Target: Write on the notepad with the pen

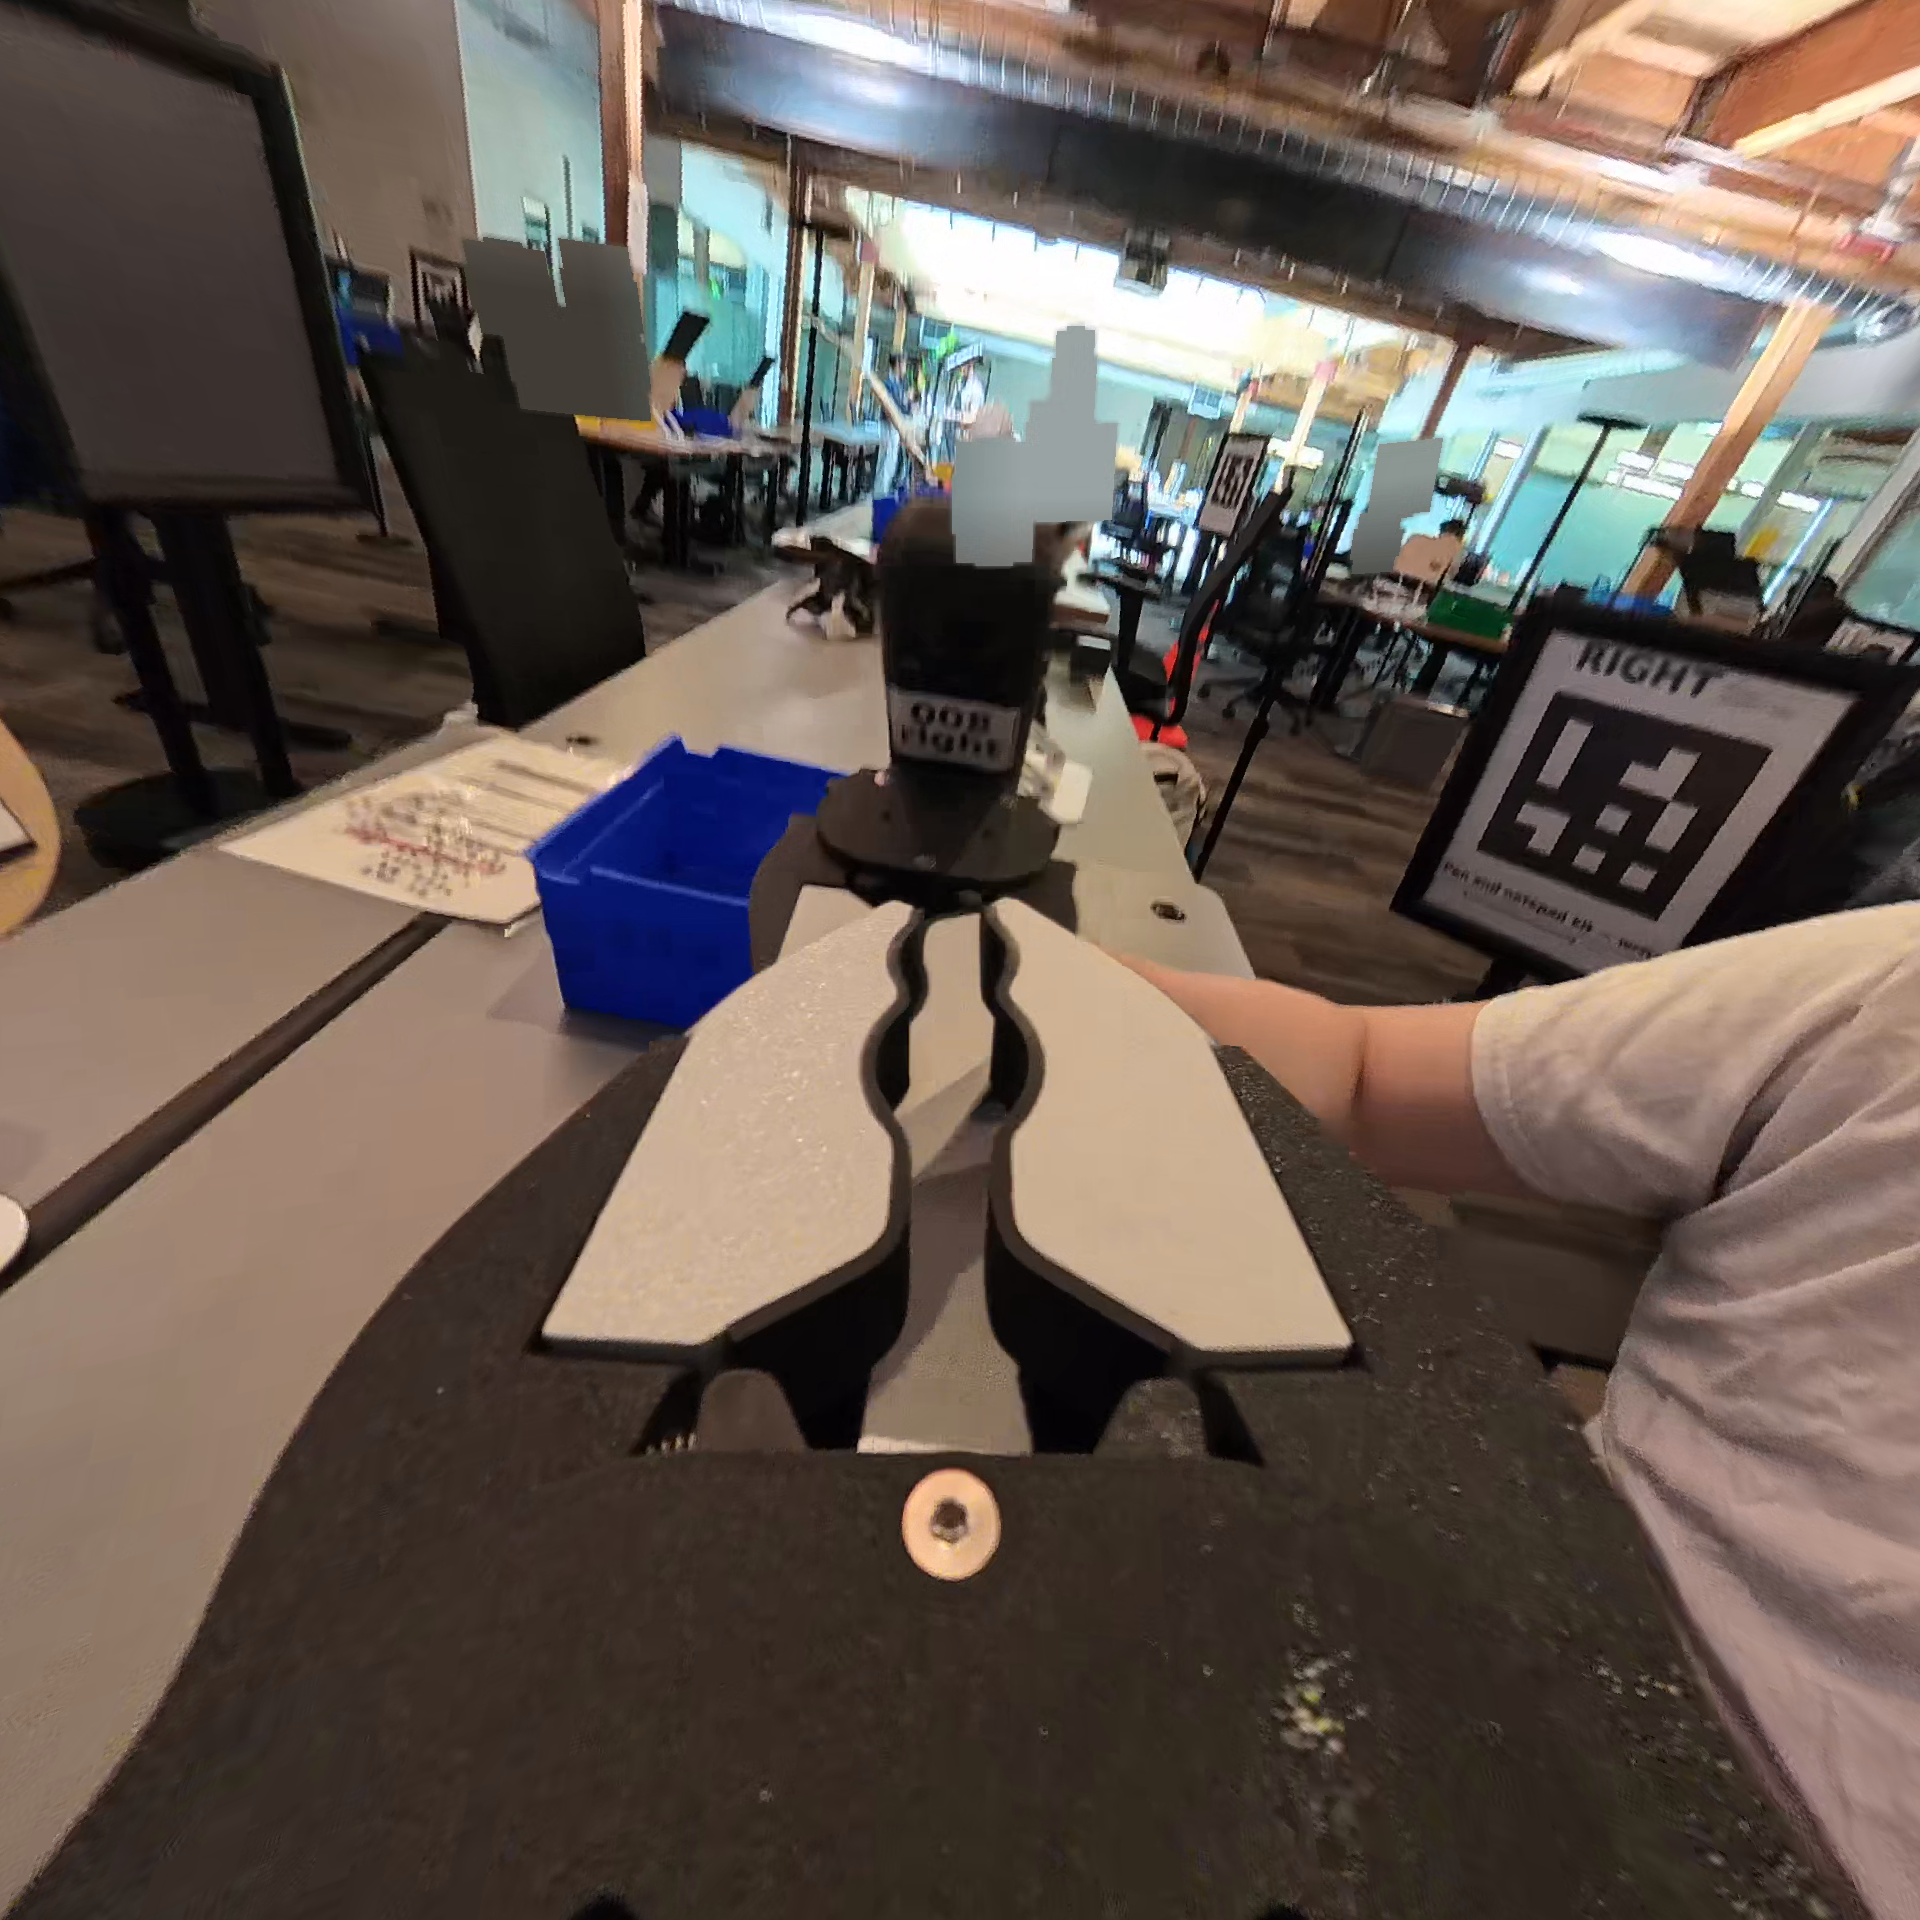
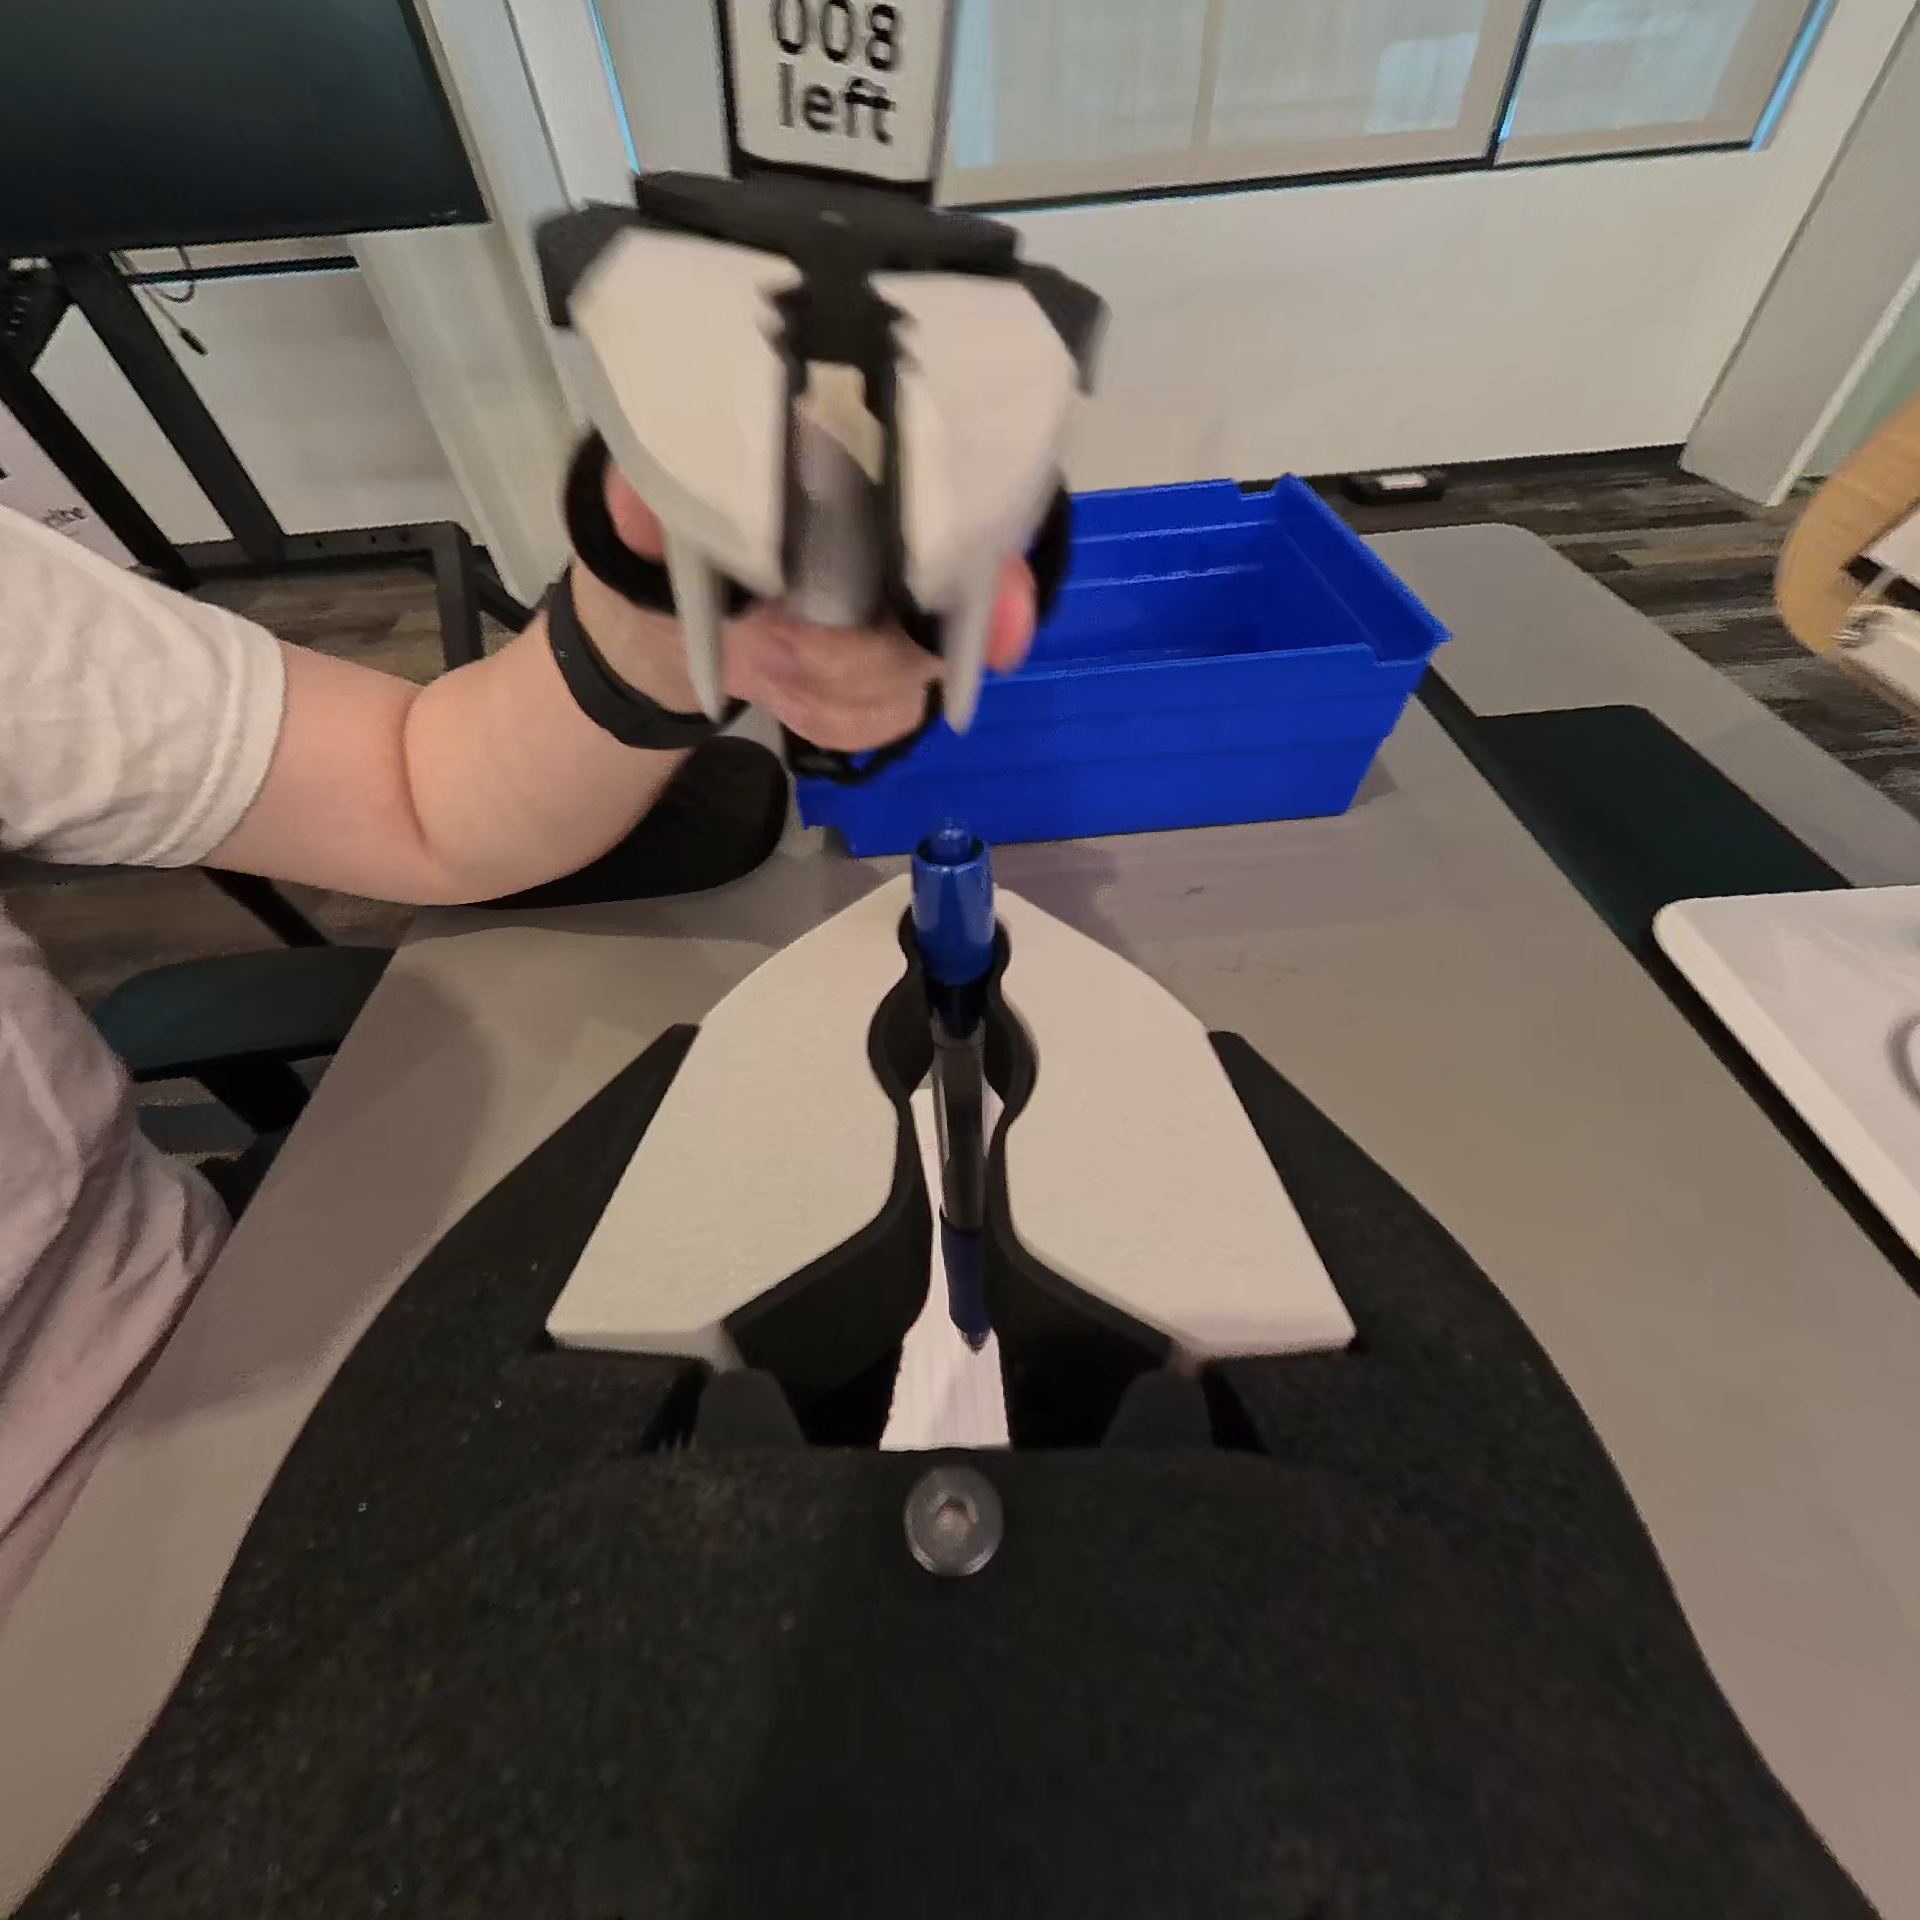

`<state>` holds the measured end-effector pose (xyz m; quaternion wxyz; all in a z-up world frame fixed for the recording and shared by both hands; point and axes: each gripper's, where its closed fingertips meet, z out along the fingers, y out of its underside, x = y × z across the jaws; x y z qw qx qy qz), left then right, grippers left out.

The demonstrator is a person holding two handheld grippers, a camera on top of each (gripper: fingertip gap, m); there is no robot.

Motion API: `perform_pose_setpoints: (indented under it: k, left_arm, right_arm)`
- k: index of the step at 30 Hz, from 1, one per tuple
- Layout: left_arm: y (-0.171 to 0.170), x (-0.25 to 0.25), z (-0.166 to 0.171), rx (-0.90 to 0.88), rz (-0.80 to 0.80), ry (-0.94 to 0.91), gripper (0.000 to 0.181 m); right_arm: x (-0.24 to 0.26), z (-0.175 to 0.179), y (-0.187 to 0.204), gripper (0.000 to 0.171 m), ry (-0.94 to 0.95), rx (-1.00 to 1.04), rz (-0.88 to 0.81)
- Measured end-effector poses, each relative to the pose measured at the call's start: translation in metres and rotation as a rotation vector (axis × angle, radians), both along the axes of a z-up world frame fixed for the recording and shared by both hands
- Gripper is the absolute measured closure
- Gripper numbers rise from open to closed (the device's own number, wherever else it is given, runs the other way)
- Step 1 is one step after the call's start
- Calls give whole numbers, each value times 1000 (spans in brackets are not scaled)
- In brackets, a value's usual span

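My right gripper is shut on a blue and black pen. The pen's blue end sticks out past the fingertips and its tip points back toward the camera. A white sheet, probably the notepad, shows only through the gap under the pen tip. My left gripper is empty, its jaws a narrow gap apart, above the grey table. In the right wrist view it hangs blurred in the air beyond the pen. The right gripper's body faces it close by.
A blue bin stands on the table just beyond both grippers and also shows in the left wrist view. A printed sheet lies left of it. A white board lies at the right. A framed marker sign stands off the table. My hands' fingertips stand some 7 cm from each other.
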<state>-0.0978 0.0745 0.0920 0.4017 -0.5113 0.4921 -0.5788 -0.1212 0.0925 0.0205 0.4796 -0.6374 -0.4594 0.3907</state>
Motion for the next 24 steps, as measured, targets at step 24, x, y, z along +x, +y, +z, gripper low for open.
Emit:
perform_pose_setpoints:
  k: [24]
  left_arm:
    - [21,-92,75,300,420,-63,181]
  right_arm:
    - [32,53,10,167,196,157,-203]
